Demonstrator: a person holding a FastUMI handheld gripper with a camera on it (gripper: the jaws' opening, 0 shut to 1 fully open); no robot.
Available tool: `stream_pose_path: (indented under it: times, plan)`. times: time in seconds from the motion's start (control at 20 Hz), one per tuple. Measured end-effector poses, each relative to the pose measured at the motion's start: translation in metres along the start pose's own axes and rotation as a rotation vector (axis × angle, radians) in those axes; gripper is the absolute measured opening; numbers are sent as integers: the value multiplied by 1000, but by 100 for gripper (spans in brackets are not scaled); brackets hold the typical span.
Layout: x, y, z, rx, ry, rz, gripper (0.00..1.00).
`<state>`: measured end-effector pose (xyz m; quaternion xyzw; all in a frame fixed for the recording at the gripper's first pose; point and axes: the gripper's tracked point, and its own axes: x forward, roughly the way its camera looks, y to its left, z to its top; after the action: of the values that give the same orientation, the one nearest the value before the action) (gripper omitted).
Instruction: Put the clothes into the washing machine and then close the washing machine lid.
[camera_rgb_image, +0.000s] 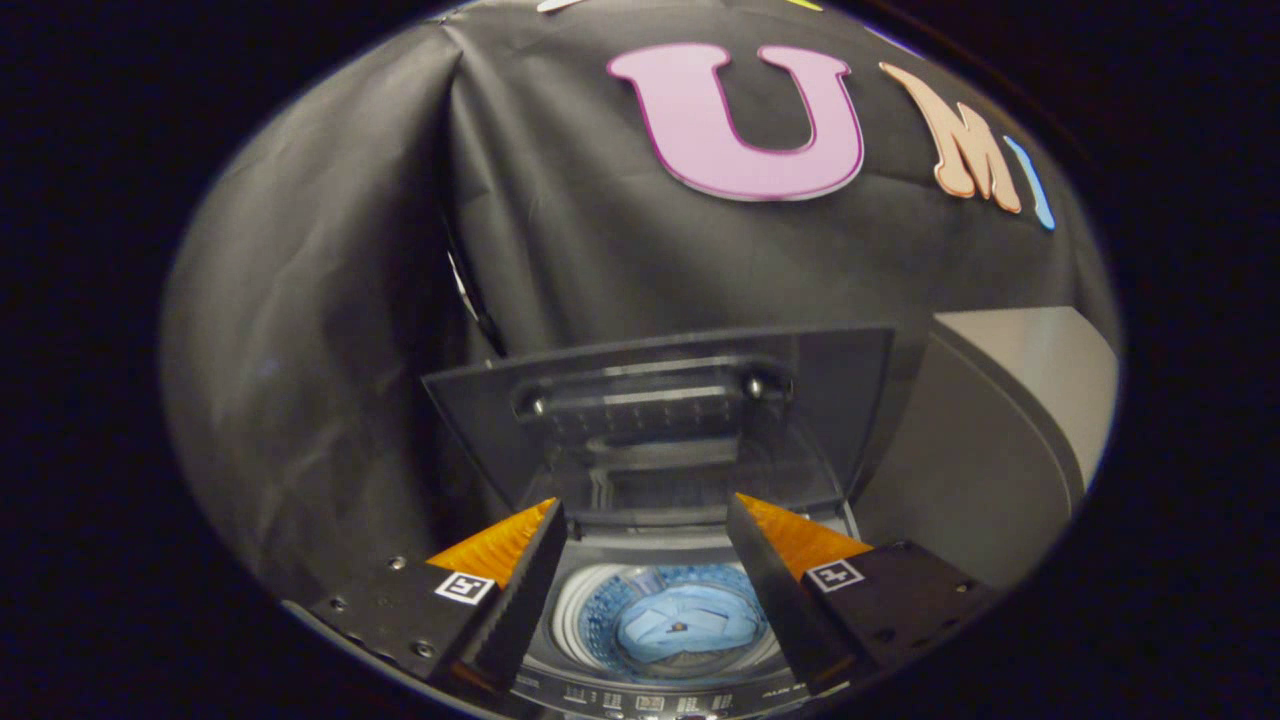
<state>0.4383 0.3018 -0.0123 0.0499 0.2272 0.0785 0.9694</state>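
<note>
Claw (645, 520): fingers spread wide, holding nothing, above the top-loading grey washing machine (640, 690). Folded light-blue cloth garment (680, 625): lying in the round drum, between and below the fingers. Translucent dark hinged lid (660, 410): raised upright beyond the fingertips.

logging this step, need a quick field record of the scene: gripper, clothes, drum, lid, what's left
gripper: gripper open, fingers spread, nothing between them
clothes: blue garment lying in the drum, seen between and below the fingers
drum: washing machine drum open at the top
lid: lid raised, standing up beyond the fingers
beside the machine: pale curved appliance body
backdrop: black cloth wall
left to do: clothes appear to be in; lid not yet closed
</note>
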Motion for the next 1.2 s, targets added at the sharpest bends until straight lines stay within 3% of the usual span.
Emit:
stream_pose_path:
  times: [0.2, 0.5, 0.75, 1.2]
  plan:
    - [6, 1, 56, -16, -206, -15, 97]
    - [24, -2, 87, -20, -350, -63, 97]
    - [49, -10, 116, -44, -477, -157, 96]
    - [91, -9, 93, -139, -440, -181, 98]
